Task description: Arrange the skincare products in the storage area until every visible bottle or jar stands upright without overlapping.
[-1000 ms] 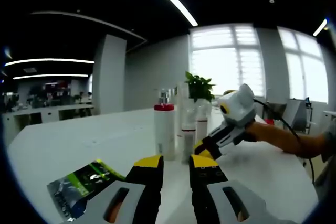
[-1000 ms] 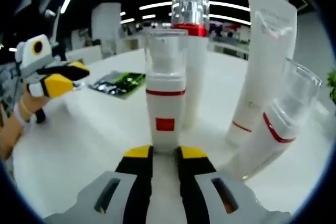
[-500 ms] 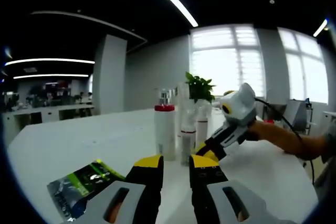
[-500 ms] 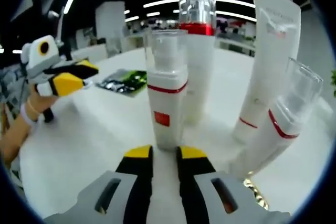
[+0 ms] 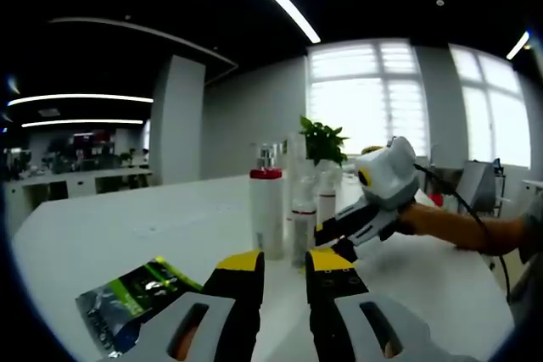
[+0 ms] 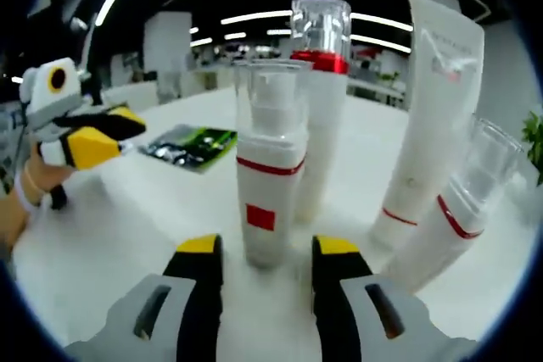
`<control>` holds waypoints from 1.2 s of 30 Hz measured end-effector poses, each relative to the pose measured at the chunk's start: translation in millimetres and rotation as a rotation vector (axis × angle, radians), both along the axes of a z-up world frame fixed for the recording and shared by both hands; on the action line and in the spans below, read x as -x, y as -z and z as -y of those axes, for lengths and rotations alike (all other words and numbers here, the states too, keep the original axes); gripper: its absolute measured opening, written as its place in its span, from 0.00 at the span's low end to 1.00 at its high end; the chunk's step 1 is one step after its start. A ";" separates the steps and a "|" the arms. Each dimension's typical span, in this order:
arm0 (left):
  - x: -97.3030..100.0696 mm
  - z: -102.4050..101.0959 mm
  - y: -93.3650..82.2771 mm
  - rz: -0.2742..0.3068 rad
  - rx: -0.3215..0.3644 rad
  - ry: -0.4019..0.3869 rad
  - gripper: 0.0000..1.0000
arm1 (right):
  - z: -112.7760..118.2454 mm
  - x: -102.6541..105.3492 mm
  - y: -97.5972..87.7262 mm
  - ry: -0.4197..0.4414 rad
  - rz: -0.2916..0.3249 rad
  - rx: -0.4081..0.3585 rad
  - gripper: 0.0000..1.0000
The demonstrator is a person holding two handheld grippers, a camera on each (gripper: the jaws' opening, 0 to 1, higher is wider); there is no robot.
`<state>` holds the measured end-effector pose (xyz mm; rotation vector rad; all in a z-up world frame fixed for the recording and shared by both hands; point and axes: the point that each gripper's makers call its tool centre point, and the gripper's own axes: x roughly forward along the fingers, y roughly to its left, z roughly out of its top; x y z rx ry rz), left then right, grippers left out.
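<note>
In the right gripper view a small white pump bottle [image 6: 270, 188] with a red band and clear cap stands upright just beyond my right gripper [image 6: 267, 250], which is open on either side of its base. Behind it stands a taller bottle [image 6: 321, 116] with a red collar. A white tube [image 6: 428, 125] stands on its cap at the right, and a clear-capped bottle [image 6: 454, 214] leans beside it. In the left gripper view the right gripper [image 5: 339, 235] sits at the small bottle [image 5: 303, 231] beside the tall bottle [image 5: 265, 209]. My left gripper [image 5: 286, 264] is shut, empty, over the table.
A green and black sachet [image 5: 136, 294] lies flat on the white table [image 5: 102, 235], left of the bottles, also the sachet [image 6: 191, 143]. The left gripper [image 6: 81, 135], held by a hand, is at the left. A potted plant [image 5: 322, 142] stands behind the bottles.
My right gripper's jaws have spread apart and let go of the small pump bottle, which went from slightly tilted to upright. The left gripper has stayed still.
</note>
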<state>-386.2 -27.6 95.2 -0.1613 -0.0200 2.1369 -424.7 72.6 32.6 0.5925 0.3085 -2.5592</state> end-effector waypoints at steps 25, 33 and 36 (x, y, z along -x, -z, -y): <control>0.9 0.6 -1.1 0.004 -0.012 -0.001 0.20 | -14.9 11.5 -7.1 0.135 -0.029 0.066 0.21; 1.1 1.0 -1.3 0.007 -0.018 -0.001 0.20 | -10.6 8.3 -6.2 0.109 -0.015 0.073 0.21; 1.6 1.4 -1.2 0.007 -0.017 -0.003 0.20 | -9.0 6.9 -5.3 0.101 -0.010 0.071 0.22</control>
